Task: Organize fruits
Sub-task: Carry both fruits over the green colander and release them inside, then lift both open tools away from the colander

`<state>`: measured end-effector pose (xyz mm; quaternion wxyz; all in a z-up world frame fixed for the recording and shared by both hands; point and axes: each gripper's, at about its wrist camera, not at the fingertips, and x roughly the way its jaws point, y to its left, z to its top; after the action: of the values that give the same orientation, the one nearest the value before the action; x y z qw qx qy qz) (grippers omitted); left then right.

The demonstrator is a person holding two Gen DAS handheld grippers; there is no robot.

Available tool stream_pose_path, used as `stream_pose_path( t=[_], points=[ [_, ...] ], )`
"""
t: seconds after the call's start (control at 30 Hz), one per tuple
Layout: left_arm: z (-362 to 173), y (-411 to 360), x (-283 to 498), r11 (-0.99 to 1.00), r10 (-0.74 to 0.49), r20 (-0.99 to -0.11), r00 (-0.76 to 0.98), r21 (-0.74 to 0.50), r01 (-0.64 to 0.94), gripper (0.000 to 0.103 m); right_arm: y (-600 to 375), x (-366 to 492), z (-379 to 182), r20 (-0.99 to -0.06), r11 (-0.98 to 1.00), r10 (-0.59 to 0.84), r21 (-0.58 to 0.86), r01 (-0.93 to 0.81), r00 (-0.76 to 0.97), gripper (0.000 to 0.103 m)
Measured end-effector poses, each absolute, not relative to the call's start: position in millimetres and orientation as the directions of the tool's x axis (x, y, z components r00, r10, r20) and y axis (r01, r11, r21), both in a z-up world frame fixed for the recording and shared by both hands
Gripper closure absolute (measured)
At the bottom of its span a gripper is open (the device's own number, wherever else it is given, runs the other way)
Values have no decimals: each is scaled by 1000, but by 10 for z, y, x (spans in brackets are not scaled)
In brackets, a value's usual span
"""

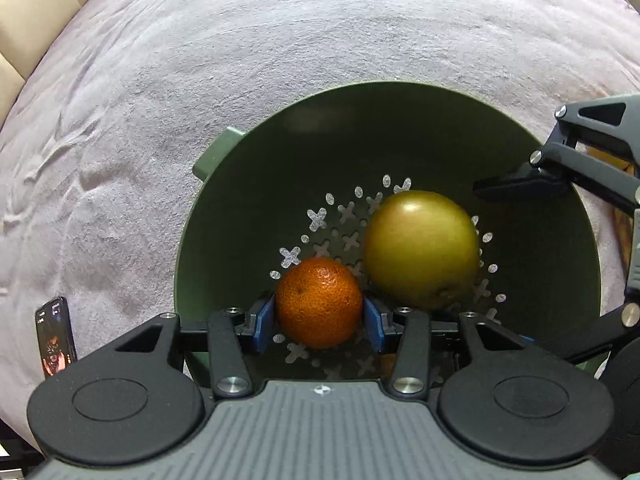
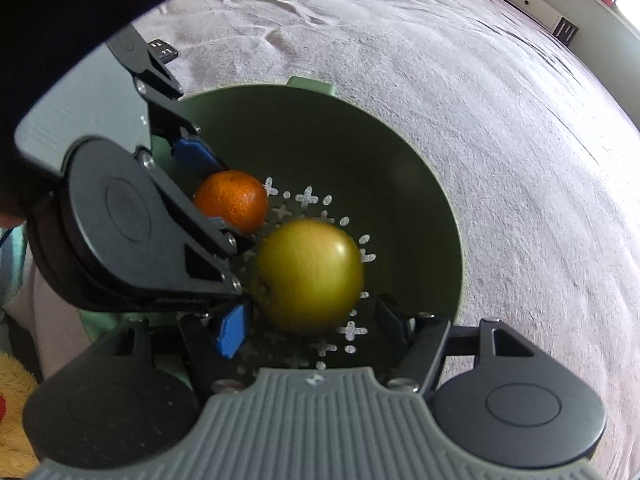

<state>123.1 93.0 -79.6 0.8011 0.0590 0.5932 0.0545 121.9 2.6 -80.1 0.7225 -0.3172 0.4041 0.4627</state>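
Tangerine (image 1: pixel 319 303) sits clenched between the left hand-held gripper (image 1: pixel 319 320) pads inside the green colander (image 1: pixel 400 128); the right hand-held gripper (image 2: pixel 316 326) straddles the apple (image 2: pixel 310 274), released.

Left gripper (image 1: pixel 319 316) pads round orange (image 1: pixel 319 303) – prob. touching – in green colander (image 1: pixel 248 184), beside apple (image 1: pixel 422 249)

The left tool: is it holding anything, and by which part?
Yes. The left tool grips the orange by its two opposite sides, inside the green colander. The right tool is open and holds nothing.
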Motion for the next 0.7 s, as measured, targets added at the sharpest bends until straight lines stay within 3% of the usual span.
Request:
stream_pose_path(
  t=[0.33,0.47,0.57,0.7],
  points=[
    [-740,924,1205,991,131,-952,277,137,4,44,-174,1220,-592,-853,443,441,-63,-894,278,32],
    [-681,906,1130,990,113,-958,263,131,53,32,-294,1201,-458,-827,455,476,-59,-888,299,28],
    [-643,856,1070,988,95,-962,256,123,96,32,-444,1230,-341,-800,520,476,-78,-851,364,21],
    [-651,715,1029,977,83,-959,269,132,169,32,-698,1365,-221,-777,635,460,-51,-771,430,21]
  ],
)
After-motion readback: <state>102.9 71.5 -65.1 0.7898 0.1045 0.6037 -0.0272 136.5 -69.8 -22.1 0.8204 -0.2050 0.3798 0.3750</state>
